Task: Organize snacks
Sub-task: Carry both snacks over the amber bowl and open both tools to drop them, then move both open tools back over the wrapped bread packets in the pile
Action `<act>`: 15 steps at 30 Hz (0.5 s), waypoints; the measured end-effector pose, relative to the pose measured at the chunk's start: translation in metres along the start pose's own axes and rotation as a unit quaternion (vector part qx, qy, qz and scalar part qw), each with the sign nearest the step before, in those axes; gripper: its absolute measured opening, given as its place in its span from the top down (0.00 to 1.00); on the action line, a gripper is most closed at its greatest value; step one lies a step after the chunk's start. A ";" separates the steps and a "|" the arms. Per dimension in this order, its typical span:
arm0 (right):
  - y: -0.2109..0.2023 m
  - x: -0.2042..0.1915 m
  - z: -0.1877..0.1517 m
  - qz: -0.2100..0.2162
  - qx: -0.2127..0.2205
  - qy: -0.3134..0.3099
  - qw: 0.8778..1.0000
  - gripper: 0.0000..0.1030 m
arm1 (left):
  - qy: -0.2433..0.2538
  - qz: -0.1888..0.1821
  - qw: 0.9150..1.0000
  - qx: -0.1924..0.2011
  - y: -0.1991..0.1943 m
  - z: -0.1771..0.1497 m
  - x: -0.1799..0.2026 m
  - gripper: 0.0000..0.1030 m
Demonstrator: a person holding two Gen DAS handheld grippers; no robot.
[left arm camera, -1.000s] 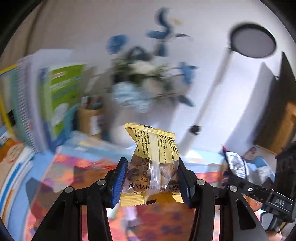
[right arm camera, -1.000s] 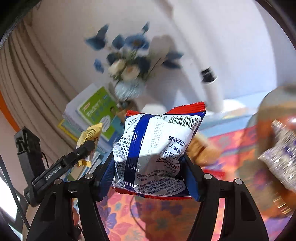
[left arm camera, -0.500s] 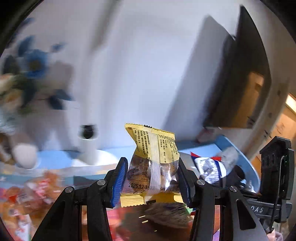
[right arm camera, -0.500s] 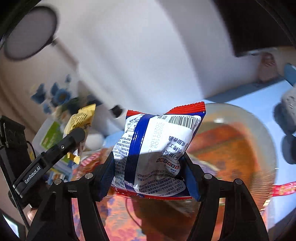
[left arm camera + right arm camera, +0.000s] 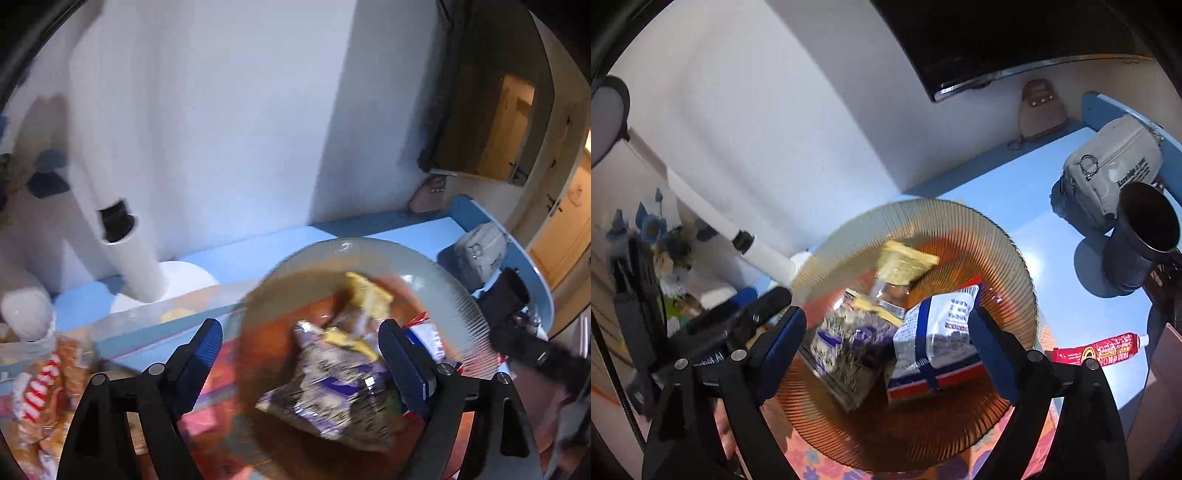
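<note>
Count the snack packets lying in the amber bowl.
3: yellow packet at the back, purple packet front left, blue-and-white packet right. Others may lie hidden underneath.

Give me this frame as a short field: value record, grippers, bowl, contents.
left gripper: open, nothing held, over the bowl
right gripper: open, nothing held, over the bowl
bowl: amber ribbed glass, on the table
contents: yellow snack packet, white-and-blue snack packet, purple-and-silver packet
outside bowl: red tube, dark cup, grey pouch

Left gripper (image 5: 301,350) agape, empty; right gripper (image 5: 886,339) likewise.
</note>
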State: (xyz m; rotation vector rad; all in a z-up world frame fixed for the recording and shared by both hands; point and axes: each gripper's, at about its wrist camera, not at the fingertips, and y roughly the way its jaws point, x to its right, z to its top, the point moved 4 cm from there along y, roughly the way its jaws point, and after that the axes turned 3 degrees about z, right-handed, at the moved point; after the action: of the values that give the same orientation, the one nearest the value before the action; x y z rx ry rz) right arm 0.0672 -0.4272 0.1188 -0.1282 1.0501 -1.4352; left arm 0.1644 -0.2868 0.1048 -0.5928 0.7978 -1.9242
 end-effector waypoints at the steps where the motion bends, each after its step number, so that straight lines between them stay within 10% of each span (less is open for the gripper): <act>1: -0.002 -0.004 0.000 0.005 0.004 -0.001 1.000 0.12 | -0.003 0.009 1.000 0.001 -0.006 -0.003 -0.010 0.18; 15: 0.008 -0.142 -0.042 0.117 0.050 -0.059 0.990 0.00 | -0.089 0.101 0.991 0.014 -0.082 -0.051 -0.158 0.11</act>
State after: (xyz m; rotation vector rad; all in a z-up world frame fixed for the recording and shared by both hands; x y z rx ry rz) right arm 0.0753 -0.2853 0.1614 -0.0161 0.8632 -1.2486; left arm 0.1525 -0.1025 0.1197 -0.6323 0.6895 -1.6706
